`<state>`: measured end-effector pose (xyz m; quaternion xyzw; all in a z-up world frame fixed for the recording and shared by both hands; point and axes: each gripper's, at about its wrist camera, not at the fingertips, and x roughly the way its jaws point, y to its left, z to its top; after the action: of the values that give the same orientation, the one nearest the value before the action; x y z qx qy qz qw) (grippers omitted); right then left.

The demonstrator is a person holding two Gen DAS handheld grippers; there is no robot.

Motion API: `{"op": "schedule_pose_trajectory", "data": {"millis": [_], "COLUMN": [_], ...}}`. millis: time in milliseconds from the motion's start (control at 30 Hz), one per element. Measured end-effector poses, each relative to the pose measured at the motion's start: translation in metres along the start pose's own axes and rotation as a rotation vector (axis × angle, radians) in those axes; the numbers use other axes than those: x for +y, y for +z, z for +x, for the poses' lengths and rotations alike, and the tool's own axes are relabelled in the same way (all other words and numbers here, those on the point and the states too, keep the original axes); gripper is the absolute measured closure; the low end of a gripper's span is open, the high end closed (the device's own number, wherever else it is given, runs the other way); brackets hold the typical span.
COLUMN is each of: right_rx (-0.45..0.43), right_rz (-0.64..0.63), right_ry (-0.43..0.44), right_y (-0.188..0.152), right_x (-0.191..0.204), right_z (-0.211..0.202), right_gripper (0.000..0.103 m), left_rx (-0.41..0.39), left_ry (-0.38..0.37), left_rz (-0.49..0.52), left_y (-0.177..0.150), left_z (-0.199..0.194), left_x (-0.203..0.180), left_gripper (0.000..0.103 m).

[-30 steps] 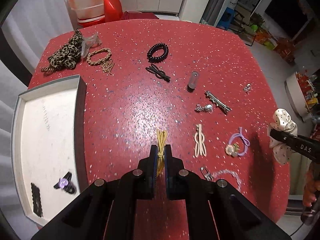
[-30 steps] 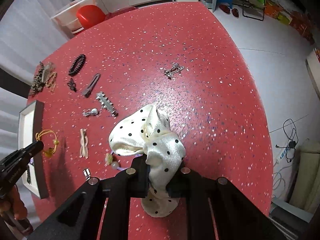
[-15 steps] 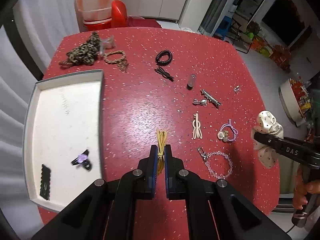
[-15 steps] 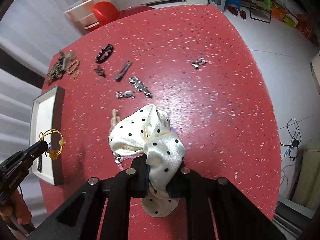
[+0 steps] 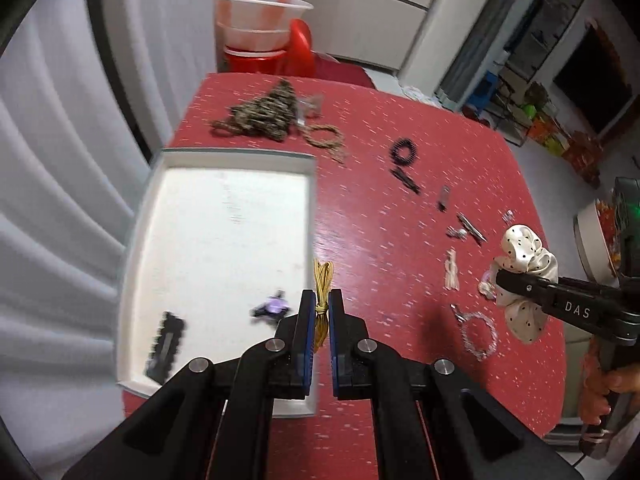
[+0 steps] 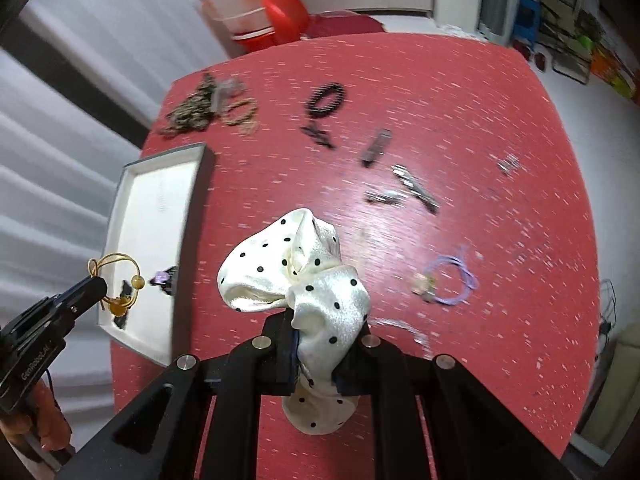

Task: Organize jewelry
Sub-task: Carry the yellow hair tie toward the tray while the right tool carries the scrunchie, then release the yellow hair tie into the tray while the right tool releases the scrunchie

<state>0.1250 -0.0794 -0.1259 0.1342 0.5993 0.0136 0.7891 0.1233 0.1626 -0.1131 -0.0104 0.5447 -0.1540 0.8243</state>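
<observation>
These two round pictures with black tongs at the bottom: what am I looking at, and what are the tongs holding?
There is no robot here. A person holds a hand-operated two-finger gripper in each hand, and each gripper carries a wide-angle camera looking along its fingers. One picture comes from the left gripper, the other from the right gripper.

The left one is shut on a yellow hair tie. The right one is shut on a cream polka-dot scrunchie.

Below lies a red speckled table strewn with hair clips, bands and a bracelet. At its left side stands a white tray that already holds a black clip and a small purple piece.
</observation>
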Motion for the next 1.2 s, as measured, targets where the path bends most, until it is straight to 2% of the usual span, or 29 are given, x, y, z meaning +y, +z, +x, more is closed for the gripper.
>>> {"op": "schedule_pose_trajectory", "data": {"millis": [300,600,900,1200], "right_rx": [-0.013,-0.009,0.028,0.075], "right_rz": [-0.12,-0.21,-0.244,-0.22], "right_ry": [0.054,0.097,0.11,0.092], "right_y": [0.032,0.058,0.09,0.103], "right_x": [0.074,0.133,0.163,0.176], "right_z": [0.014,0.038,0.084,0.144], "right_gripper": [0.089,0.089,0.089,0.089], "left_rx": [-0.037,-0.069,-0.079,-0.051], "left_ry": [0.055,0.08,0.091,0.134], "left_rz": [-0.076,-0.106,-0.142,-0.123], "left_y": [0.015,0.034,0.066,0.074], "left_z": [-0.005,0.01,0.057,0.111], "left_x": [0.061,0.094,0.119,0.125], "left_gripper": [0.095,0.095,0.096,0.095]}}
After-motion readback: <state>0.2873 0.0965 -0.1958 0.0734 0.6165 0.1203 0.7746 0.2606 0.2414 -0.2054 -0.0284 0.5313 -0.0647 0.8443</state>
